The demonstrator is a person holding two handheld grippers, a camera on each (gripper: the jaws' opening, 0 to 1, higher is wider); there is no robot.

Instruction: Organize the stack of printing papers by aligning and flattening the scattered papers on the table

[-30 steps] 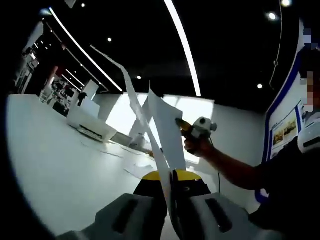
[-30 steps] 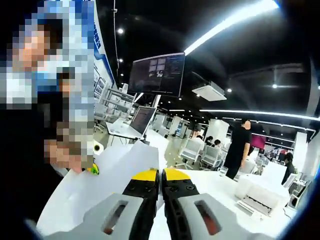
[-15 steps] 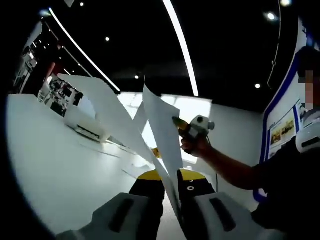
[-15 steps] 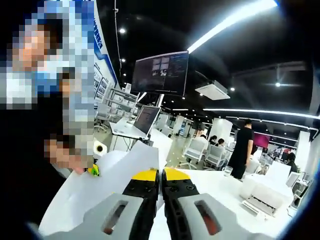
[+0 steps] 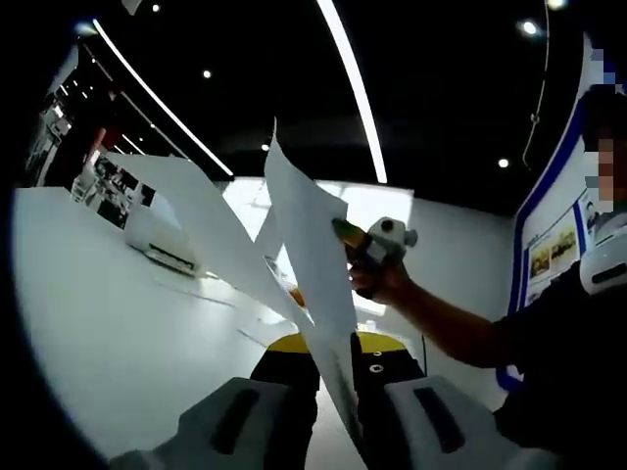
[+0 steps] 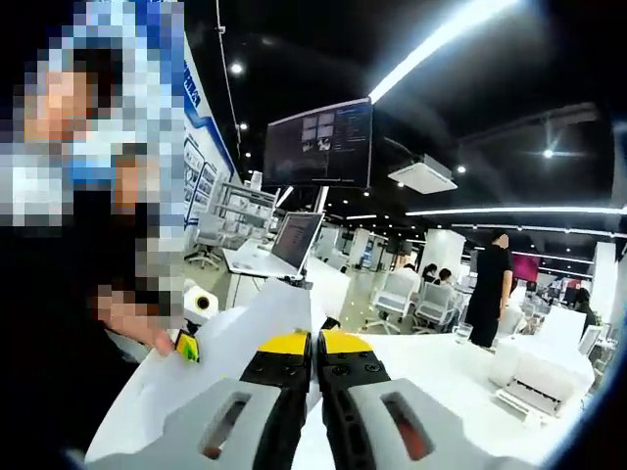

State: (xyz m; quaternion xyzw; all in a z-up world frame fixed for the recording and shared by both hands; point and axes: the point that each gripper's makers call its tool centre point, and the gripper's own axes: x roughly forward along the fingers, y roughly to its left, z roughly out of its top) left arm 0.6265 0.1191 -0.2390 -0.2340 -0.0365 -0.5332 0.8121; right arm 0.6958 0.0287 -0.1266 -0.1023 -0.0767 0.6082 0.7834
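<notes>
In the left gripper view, the left gripper point(image 5: 336, 345) is clamped on white printing papers point(image 5: 309, 245), which rise from between its yellow-tipped jaws and fan apart into two sheets, one leaning left and one standing nearly upright. Beyond the sheets, the right gripper point(image 5: 345, 233) comes in from the right, held in a person's hand point(image 5: 377, 279), its yellow tip touching the upright sheet's far edge. The white table point(image 5: 108, 323) spreads out to the left below, with a white printer-like box point(image 5: 167, 243) far back on it. In the right gripper view, the right gripper point(image 6: 314, 345) has its jaws pressed together on the edge of the papers point(image 6: 211, 357), which stretch away to the left, lifted off the table point(image 6: 441, 367). At the sheets' far left edge the left gripper's point(image 6: 186, 346) yellow and green tip is just visible against the paper, next to a hand point(image 6: 132, 323). A roll of tape point(image 6: 201, 303) lies behind it. Farther back stand a laptop point(image 6: 294, 240), a hanging monitor point(image 6: 318, 145), and a person in black point(image 6: 488, 287) beside office chairs.
</notes>
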